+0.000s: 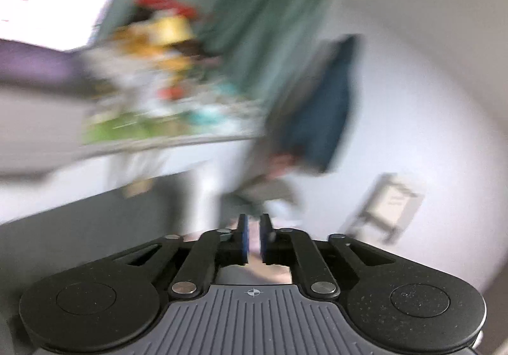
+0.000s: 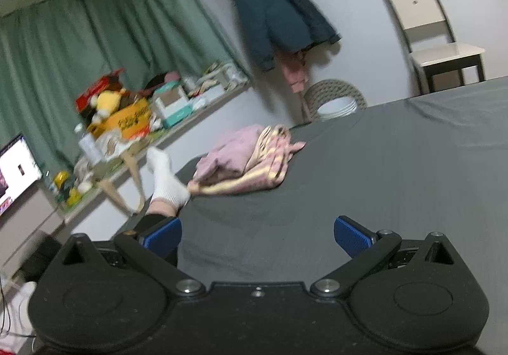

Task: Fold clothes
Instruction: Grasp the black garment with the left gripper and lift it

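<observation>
**Right gripper open over the grey bed, clothes bundled at the far edge**

The right gripper [image 2: 257,236] hangs low over a dark grey bed [image 2: 397,170], its jaws spread wide with nothing between them; the blue pads [image 2: 350,236] face each other across bare sheet. Ahead and slightly left, well apart from the gripper, the clothes [image 2: 247,161] lie in a loose heap near the bed's left edge: a pink garment with a pink-and-cream striped piece bunched against it and partly over it. Just beside the heap, at the bed's edge, a person's foot in a white sock [image 2: 165,177] rests on the sheet.

Beyond the bed, a dark teal jacket [image 2: 276,12] hangs on the white wall, with a cream chair [image 2: 428,34] to its right. A cluttered shelf [image 2: 165,107] of boxes and a yellow plush toy runs below green curtains [image 2: 104,37], and a lit screen [image 2: 16,167] shows at the far left.

The left wrist view is heavily smeared by motion. The left gripper [image 1: 253,239] has its jaws drawn nearly together, a thin slit between the blue pads; nothing seems to be caught there, though the blur makes that hard to confirm. The same jacket, curtains and shelf clutter appear only as streaks, with the bed's grey edge at lower left.
</observation>
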`<state>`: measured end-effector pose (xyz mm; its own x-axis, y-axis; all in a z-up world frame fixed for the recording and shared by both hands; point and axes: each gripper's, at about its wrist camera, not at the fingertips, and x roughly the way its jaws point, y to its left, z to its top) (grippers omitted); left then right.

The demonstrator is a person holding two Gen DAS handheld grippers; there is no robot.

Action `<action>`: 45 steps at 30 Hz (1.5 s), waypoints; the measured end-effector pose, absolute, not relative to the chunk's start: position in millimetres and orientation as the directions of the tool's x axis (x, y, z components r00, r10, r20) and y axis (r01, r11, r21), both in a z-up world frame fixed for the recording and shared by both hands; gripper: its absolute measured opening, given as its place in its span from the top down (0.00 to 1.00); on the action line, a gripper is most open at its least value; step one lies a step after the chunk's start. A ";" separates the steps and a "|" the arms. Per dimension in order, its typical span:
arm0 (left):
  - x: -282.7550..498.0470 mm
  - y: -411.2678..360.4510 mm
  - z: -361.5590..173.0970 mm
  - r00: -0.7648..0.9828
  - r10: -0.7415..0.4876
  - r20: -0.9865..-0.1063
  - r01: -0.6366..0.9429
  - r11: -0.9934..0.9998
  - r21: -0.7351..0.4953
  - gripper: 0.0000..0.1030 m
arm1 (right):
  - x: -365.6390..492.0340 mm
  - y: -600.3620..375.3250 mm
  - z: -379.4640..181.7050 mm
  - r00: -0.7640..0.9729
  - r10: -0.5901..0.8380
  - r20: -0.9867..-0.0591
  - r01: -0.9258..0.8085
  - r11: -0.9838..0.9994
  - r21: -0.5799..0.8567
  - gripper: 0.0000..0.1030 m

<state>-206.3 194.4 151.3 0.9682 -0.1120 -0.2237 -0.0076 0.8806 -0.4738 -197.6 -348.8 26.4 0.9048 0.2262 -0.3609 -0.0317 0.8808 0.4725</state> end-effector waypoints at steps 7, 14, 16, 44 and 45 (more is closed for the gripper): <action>-139.5 77.7 190.5 0.891 -0.402 -0.213 0.279 0.853 -0.441 0.93 | -203.0 -391.7 15.7 0.910 0.168 -0.378 0.072 0.836 0.545 0.00; -158.9 128.0 121.6 0.892 -0.105 -0.439 -0.058 0.938 -0.342 0.10 | -190.9 -407.4 6.3 0.905 0.192 -0.381 0.104 0.767 0.634 0.00; -170.5 156.1 93.2 0.851 0.031 -0.524 -0.197 0.944 -0.265 0.10 | -188.3 -405.2 7.2 0.904 0.198 -0.379 0.095 0.772 0.629 0.00; -122.6 190.7 -19.2 0.812 0.288 -0.508 -0.256 0.957 0.132 0.95 | -188.0 -345.1 11.1 0.863 0.192 -0.468 -0.001 0.926 0.379 0.00; -121.4 190.8 -4.7 0.838 0.262 -0.479 -0.250 0.964 0.090 0.95 | -186.6 -345.7 10.0 0.862 0.191 -0.470 0.003 0.924 0.382 0.00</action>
